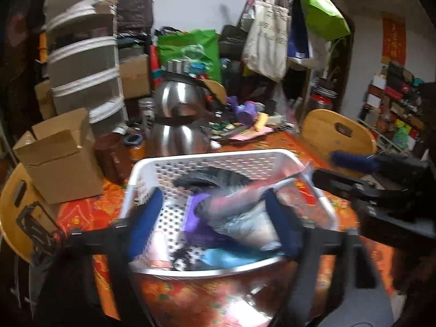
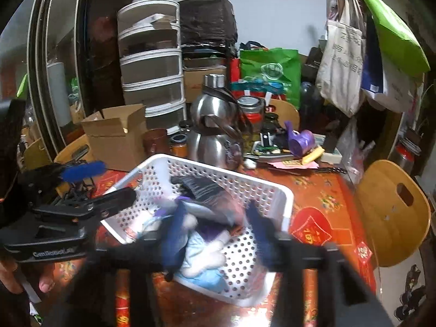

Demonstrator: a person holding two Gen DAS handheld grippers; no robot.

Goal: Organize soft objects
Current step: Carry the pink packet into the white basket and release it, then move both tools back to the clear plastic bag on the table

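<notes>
Seemingly both grippers hang over the basket to sort what lies in it. From the left wrist view, the left gripper [image 1: 209, 220] stands with its blue pads apart and nothing between them, above the white perforated basket [image 1: 218, 158] on the table [image 1: 81, 212]; soft items [image 1: 239, 218], purple, grey and pale blue, lie heaped inside, blurred.

From the right wrist view, the right gripper [image 2: 215, 231] is likewise apart and empty over the same heap, rumpled cloth-like pieces filling the basket's near half.

The white basket [image 2: 207, 212] is sitting on the table [image 2: 327, 199], holding soft things [image 2: 201, 248]. The right gripper's [image 2: 215, 234] blue fingers [image 2: 174, 234] are hanging open above it.
</notes>
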